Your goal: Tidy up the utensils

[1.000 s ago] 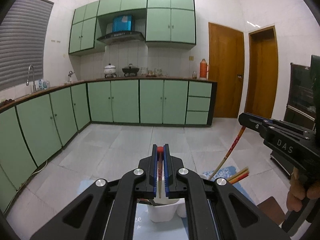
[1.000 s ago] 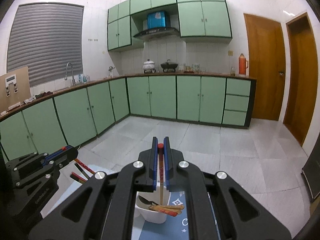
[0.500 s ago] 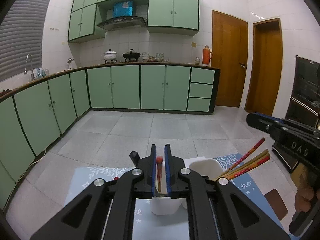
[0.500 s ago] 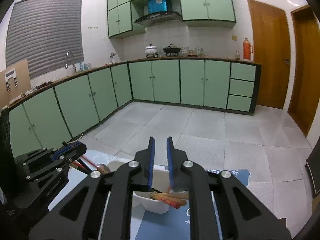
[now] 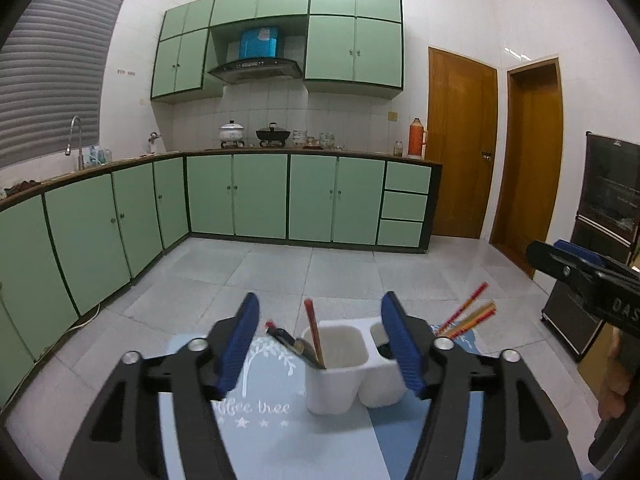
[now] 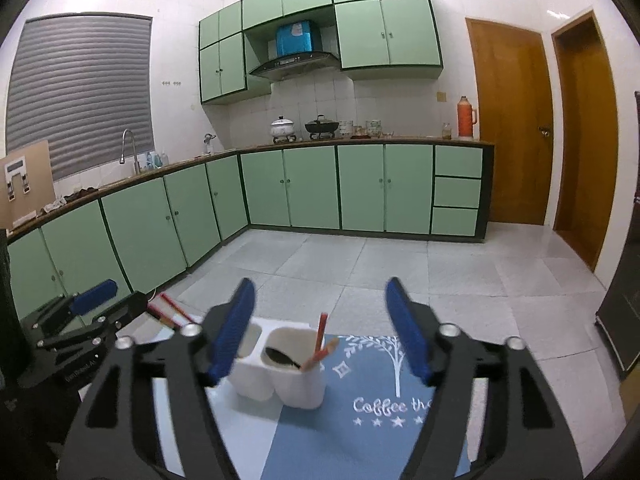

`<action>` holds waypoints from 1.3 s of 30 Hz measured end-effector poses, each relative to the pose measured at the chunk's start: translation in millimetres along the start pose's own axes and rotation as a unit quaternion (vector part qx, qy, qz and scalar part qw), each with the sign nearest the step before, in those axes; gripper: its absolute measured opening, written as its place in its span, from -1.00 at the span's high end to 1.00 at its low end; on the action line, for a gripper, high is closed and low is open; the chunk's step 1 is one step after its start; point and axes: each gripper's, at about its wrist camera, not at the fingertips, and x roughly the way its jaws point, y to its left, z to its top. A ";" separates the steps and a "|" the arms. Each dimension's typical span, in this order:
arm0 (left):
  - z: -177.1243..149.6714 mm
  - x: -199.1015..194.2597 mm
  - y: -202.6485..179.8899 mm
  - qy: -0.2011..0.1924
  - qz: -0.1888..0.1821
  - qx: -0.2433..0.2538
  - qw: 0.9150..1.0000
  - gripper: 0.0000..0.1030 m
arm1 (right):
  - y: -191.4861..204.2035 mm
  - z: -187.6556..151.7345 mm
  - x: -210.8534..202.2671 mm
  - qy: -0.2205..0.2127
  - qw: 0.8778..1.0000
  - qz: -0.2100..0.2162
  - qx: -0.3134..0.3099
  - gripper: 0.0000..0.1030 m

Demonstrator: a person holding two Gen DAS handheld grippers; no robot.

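Observation:
A white two-cup holder (image 5: 340, 380) stands on a blue and white mat (image 5: 260, 408). My left gripper (image 5: 320, 300) is opening, with nothing pressed between its blue pads. A red chopstick (image 5: 314, 332) stands free in the holder's left cup beside dark-handled utensils (image 5: 288, 340). More chopsticks (image 5: 468, 312) lean out of the right cup. My right gripper (image 6: 320, 284) is also opening and grips nothing. Beyond it, the holder (image 6: 280, 376) carries a red chopstick (image 6: 321, 332) and a spoon (image 6: 280, 356) in its right cup. Each gripper shows at the edge of the other's view.
The mat (image 6: 380, 400) ends just beyond the holder, with tiled floor (image 6: 400, 264) behind it. Green cabinets (image 5: 260, 196) line the far and left walls. Wooden doors (image 5: 460, 140) and a dark cabinet (image 5: 608, 200) stand at the right. A person's hand (image 5: 612, 392) holds the right gripper.
A second ago each gripper was shut on a red-tipped chopstick above the holder. Both sets of jaws have spread wide, and the chopsticks now stand loose in the cups.

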 end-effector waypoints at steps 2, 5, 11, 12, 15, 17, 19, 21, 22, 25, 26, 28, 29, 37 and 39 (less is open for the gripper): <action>-5.7 -12.1 0.3 0.000 -0.002 0.000 1.000 -0.35 | 4.0 -5.8 -14.6 -0.006 1.000 0.002 -0.007 -0.60; -12.7 -27.6 0.5 0.002 0.002 0.001 1.000 -0.51 | 11.5 -13.1 -34.8 -0.014 1.000 0.010 -0.020 -0.74; -19.3 -53.4 4.4 0.004 0.009 0.000 1.000 -0.76 | 17.2 -21.2 -66.8 -0.026 0.999 0.013 -0.011 -0.89; -20.1 -57.4 4.4 0.004 0.012 0.001 1.000 -0.79 | 19.3 -20.5 -69.4 -0.027 1.000 0.013 -0.009 -0.89; -19.8 -72.5 5.0 -0.004 0.013 0.001 1.000 -0.82 | 21.1 -21.8 -79.4 -0.027 1.000 0.014 -0.005 -0.89; -19.4 -80.9 3.8 -0.008 0.010 -0.001 1.000 -0.83 | 23.2 -23.5 -86.8 -0.030 0.999 0.012 -0.007 -0.89; -19.5 -90.0 3.5 -0.013 0.009 -0.003 1.000 -0.85 | 24.0 -25.4 -92.9 -0.030 0.999 0.013 -0.007 -0.89; -20.0 -98.1 3.5 -0.017 0.007 -0.004 1.000 -0.86 | 25.3 -26.6 -97.2 -0.028 0.999 0.017 -0.006 -0.89; -20.2 -101.4 3.0 -0.018 0.006 -0.004 1.000 -0.87 | 26.3 -27.6 -98.9 -0.026 0.999 0.019 -0.007 -0.89; -22.0 -111.5 -0.7 -0.023 0.005 -0.002 1.000 -0.88 | 29.7 -31.2 -104.2 -0.024 0.999 0.023 -0.009 -0.89; -22.6 -115.3 -1.9 -0.025 0.005 -0.001 1.000 -0.88 | 30.1 -32.3 -106.1 -0.023 0.999 0.025 -0.008 -0.89; -22.2 -119.6 -3.5 -0.027 0.004 0.000 1.000 -0.88 | 30.2 -33.6 -109.4 -0.021 0.999 0.031 -0.006 -0.89; -22.8 -121.9 -4.3 -0.027 0.005 0.001 1.000 -0.88 | 30.2 -35.0 -111.6 -0.021 0.999 0.034 -0.006 -0.89; -22.3 -136.7 -8.2 -0.036 0.007 0.009 0.999 -0.88 | 33.4 -36.0 -123.3 -0.026 0.999 0.039 -0.008 -0.89; -23.1 -139.3 -10.6 -0.037 0.008 0.013 0.999 -0.88 | 33.8 -37.2 -125.5 -0.027 0.999 0.040 -0.006 -0.89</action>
